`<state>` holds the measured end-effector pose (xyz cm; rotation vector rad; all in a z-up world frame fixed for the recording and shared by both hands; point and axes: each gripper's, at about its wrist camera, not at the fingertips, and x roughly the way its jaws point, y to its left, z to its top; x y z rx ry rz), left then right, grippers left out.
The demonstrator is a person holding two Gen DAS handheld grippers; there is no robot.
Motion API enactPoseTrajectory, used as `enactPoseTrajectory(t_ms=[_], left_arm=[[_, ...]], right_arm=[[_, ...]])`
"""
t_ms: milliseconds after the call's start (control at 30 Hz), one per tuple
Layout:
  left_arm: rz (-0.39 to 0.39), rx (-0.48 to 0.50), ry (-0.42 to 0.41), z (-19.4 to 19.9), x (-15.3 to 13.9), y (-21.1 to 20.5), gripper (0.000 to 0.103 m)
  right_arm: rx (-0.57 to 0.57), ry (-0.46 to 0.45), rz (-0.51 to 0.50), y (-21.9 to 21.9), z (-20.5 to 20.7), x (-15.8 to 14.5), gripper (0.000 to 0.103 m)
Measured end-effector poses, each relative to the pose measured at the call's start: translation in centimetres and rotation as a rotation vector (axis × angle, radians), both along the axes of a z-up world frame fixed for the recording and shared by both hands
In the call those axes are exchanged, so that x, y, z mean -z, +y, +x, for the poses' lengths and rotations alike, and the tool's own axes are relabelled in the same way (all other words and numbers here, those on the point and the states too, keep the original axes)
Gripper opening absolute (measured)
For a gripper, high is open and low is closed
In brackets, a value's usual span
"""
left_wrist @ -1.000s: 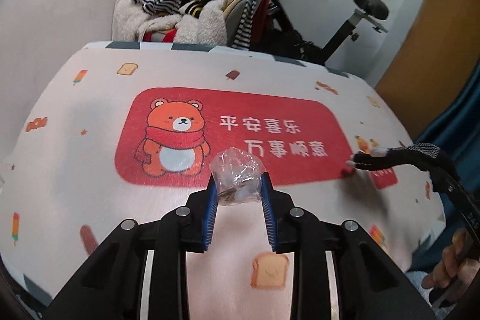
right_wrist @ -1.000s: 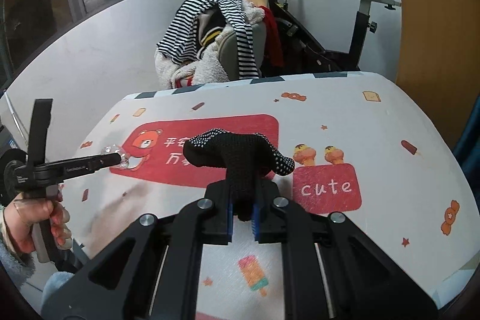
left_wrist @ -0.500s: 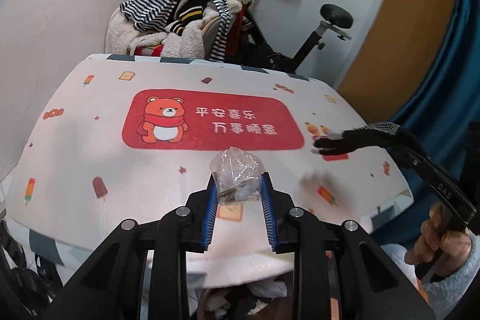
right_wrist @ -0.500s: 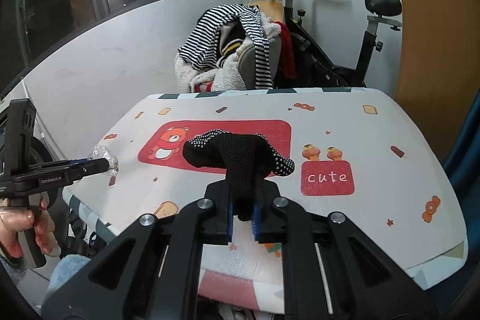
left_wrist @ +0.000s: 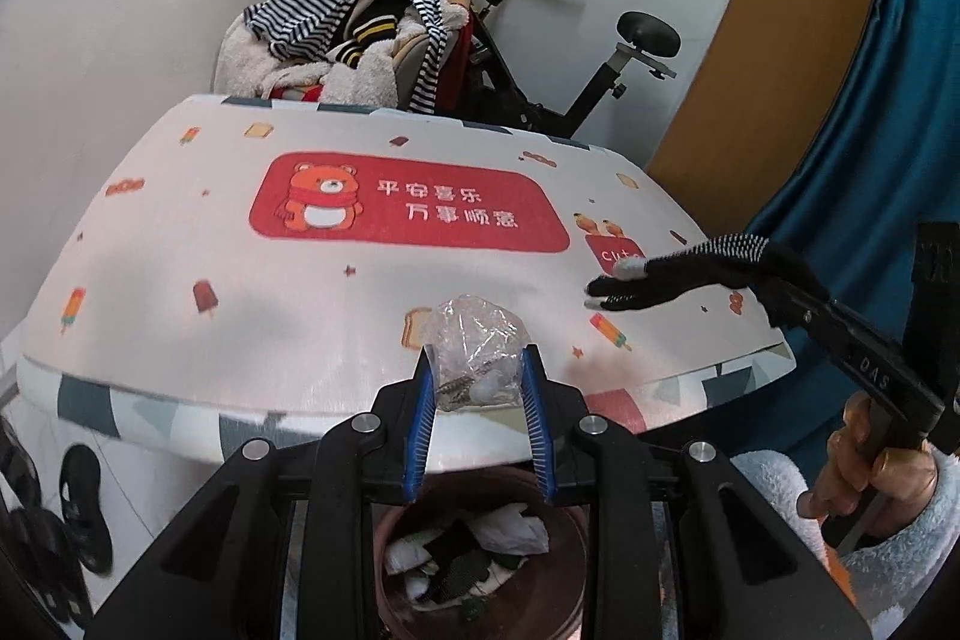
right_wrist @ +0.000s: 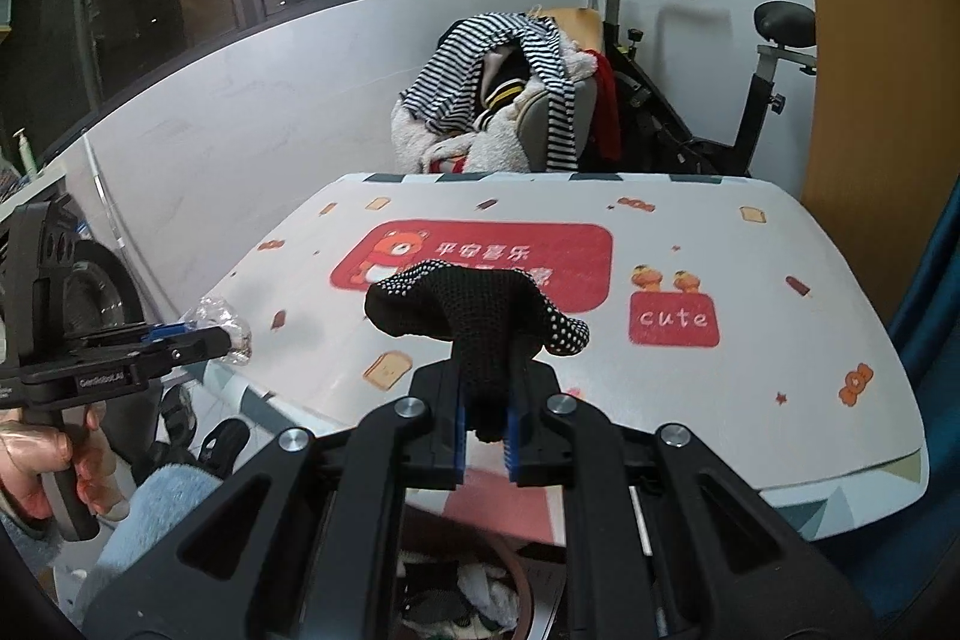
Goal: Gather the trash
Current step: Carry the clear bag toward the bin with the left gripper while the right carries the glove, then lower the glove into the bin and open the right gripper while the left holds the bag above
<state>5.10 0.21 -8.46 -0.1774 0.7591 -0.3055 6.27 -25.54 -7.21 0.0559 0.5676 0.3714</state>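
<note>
A crumpled clear plastic bag [left_wrist: 474, 352] with small scraps inside is pinched between the blue pads of my left gripper [left_wrist: 477, 382], which is shut on it. It hangs over the table's near edge, above a brown trash bin [left_wrist: 576, 568] holding white tissues and dark scraps. My right gripper [right_wrist: 483, 418] is shut on a black glove with white dots [right_wrist: 480, 316], also out past the table's near edge. From the left wrist view the glove [left_wrist: 678, 274] shows at the right; from the right wrist view the bag [right_wrist: 225, 325] shows at the left.
The table [left_wrist: 180, 250] wears a white cloth with a red bear panel [left_wrist: 408, 208]. Behind it stand a chair heaped with clothes [left_wrist: 354, 40] and an exercise bike [left_wrist: 570, 58]. Shoes [left_wrist: 84, 496] lie on the floor at left. A blue curtain [left_wrist: 888, 130] hangs at right.
Both grippers have drawn back from over the table to its near edge and risen a little, keeping the bag and the glove. The trash bin has come into view below.
</note>
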Motion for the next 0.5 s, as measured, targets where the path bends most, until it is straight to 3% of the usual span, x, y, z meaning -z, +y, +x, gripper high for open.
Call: enactPoseTrajectory(t_ms=[267, 500], left_arm=[[0.003, -0.011, 0.0, -2.5, 1.1, 0.5, 0.027], [-0.004, -0.011, 0.019, -3.1, 2.4, 0.7, 0.027]], right_arm=[[-0.114, 0.088, -0.013, 1.7, -2.6, 2.2, 0.013], [-0.216, 0.262, -0.085, 5.2, -3.6, 7.7, 0.013]])
